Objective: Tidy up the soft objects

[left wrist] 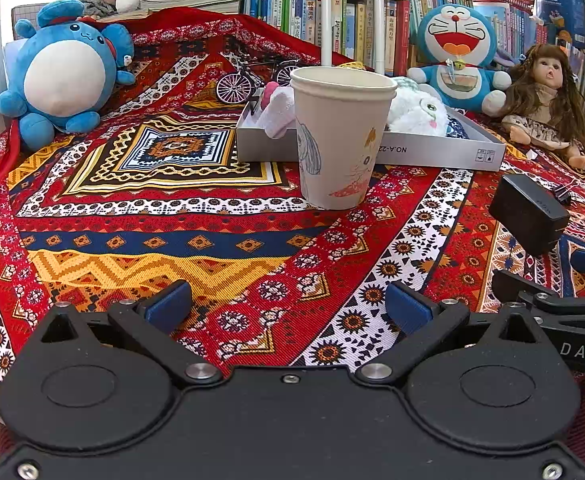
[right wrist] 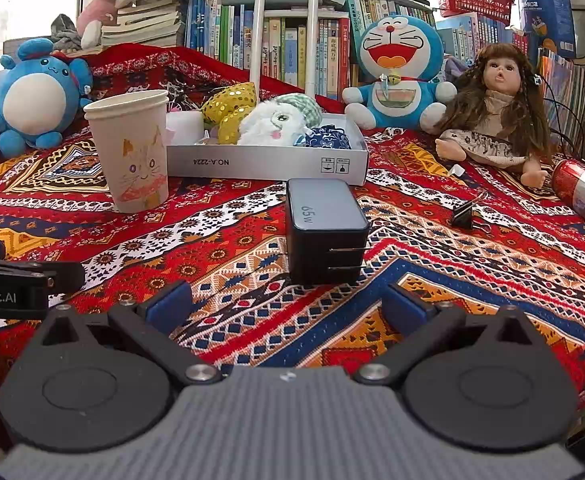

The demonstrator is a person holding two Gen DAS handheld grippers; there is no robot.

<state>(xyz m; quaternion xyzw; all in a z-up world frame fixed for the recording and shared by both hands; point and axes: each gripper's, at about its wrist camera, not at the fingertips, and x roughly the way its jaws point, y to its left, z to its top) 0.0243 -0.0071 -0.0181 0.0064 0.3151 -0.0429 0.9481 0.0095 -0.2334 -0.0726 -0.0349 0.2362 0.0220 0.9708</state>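
Note:
A shallow grey box [right wrist: 268,164] [left wrist: 432,152] stands on the patterned cloth and holds a white fluffy toy [right wrist: 272,126] [left wrist: 416,114], a gold sequin item [right wrist: 232,110], a pink-white soft item [left wrist: 278,110] and a blue patterned cloth piece [right wrist: 330,138]. A round blue plush [left wrist: 66,76] [right wrist: 36,98] sits far left. A Doraemon plush [right wrist: 398,74] [left wrist: 458,54] and a long-haired doll [right wrist: 492,112] [left wrist: 540,96] sit at the back right. My left gripper [left wrist: 288,304] is open and empty, in front of a paper cup [left wrist: 340,136]. My right gripper [right wrist: 288,304] is open and empty, just short of a black charger [right wrist: 324,232].
The paper cup [right wrist: 132,152] with a cat drawing stands left of the box. The black charger also shows in the left wrist view [left wrist: 528,214]. A binder clip [right wrist: 466,214] and a red can [right wrist: 584,194] lie at the right. A toy bicycle [left wrist: 252,78] and bookshelves [right wrist: 292,48] stand behind.

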